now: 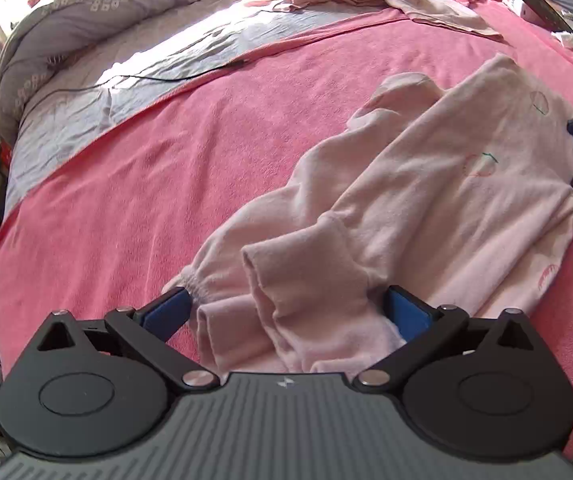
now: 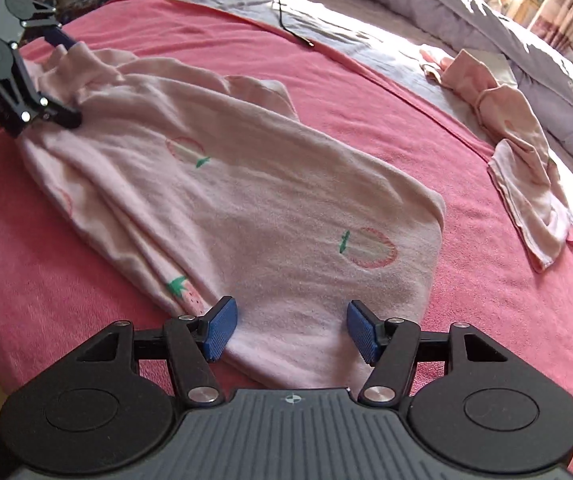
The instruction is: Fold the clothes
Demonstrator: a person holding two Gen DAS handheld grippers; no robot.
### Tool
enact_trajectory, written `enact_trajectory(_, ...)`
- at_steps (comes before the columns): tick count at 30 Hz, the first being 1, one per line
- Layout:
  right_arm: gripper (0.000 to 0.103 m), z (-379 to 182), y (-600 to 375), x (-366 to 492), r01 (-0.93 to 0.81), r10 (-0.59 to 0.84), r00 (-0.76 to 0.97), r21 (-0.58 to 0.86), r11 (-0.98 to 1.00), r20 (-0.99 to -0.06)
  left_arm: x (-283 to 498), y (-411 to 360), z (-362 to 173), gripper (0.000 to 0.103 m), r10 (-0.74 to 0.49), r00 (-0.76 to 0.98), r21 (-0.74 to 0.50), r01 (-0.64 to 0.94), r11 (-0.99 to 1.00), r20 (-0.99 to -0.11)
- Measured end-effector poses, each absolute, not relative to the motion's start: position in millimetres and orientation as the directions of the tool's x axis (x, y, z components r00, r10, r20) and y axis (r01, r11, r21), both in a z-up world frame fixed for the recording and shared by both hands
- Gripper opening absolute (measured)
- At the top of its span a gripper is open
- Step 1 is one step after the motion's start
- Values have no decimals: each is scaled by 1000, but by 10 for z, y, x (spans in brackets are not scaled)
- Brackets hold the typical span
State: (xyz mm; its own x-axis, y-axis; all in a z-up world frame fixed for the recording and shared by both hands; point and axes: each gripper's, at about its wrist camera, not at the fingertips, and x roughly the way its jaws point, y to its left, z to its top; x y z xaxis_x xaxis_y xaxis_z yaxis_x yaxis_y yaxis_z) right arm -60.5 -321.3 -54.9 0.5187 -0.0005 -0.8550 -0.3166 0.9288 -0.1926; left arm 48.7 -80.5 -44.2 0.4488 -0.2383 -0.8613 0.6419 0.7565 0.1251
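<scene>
**Pink garment half-gathered on the bed, folding barely begun**

I have the garment (image 2: 246,200) stretched across the pink blanket (image 2: 366,92), filling the middle of both frames. My left gripper (image 1: 286,312) stands wide around its bunched end at lower centre, pads beside the cloth; whether they press it I cannot tell. My right gripper (image 2: 290,330) straddles the flat hem at lower centre, jaws apart and unclenched (cloth lies between them, ungripped). No neat fold shows yet. A second garment (image 2: 506,128) lies crumpled at the upper right, untouched, so I judge most of the work remains.
</scene>
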Motion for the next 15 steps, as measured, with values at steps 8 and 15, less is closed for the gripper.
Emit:
enact_trajectory(8,69,-506,-3544,-766,-276,83,399,-33,961,-913,602,-740,-252,103,-174,420,105,562,821,-890)
enact_trajectory(15,66,-289,-3910,-916,-137,140,387,93,986,-911,612,-934,75,103,-70,472,228,545,807,-879)
